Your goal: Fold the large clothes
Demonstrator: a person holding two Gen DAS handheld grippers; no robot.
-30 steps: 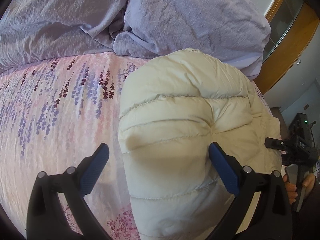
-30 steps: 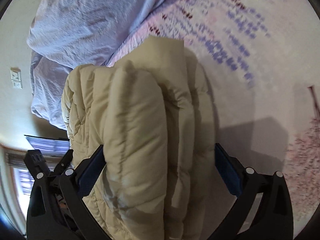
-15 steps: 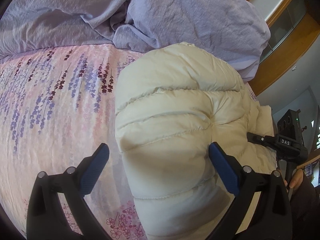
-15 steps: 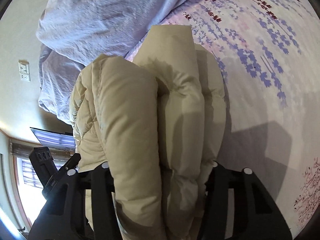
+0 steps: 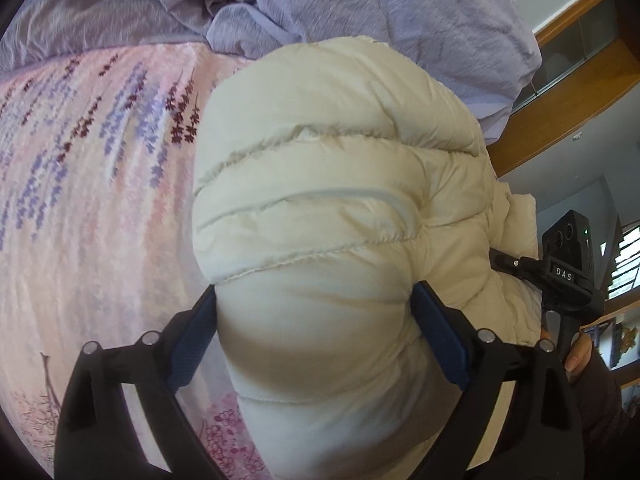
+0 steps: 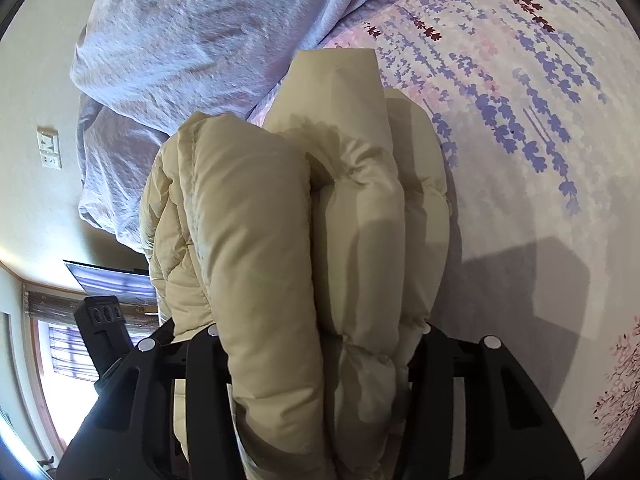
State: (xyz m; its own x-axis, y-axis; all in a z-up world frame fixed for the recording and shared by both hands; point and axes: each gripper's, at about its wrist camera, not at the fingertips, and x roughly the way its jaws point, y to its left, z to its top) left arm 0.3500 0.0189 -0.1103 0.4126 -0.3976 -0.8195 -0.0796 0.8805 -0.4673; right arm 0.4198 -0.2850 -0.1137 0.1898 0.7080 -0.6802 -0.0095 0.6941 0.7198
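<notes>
A cream puffer jacket (image 5: 340, 184) lies folded into a thick bundle on the floral bed sheet (image 5: 100, 180). My left gripper (image 5: 314, 292) straddles one end of the bundle; its jaws are closing and both blue pads (image 5: 192, 340) touch the padding. In the right wrist view the jacket (image 6: 248, 208) stands as several stacked layers, and my right gripper (image 6: 320, 330) is shut on them, its pads buried in the folds. The right gripper's body (image 5: 568, 272) shows at the far side of the bundle in the left wrist view, with a hand (image 5: 578, 354) on its handle.
A crumpled lavender duvet (image 5: 360, 8) is heaped behind the jacket, close against it. Floral sheet (image 6: 540, 100) spreads out beside the bundle. A wooden frame (image 5: 560, 112) and a wall with a socket plate (image 6: 50, 148) lie beyond the bed's edge.
The right gripper closed from wide open onto the stacked layers. The left gripper sank closer over the bundle, and its pads came in from clear of the jacket to touching it.
</notes>
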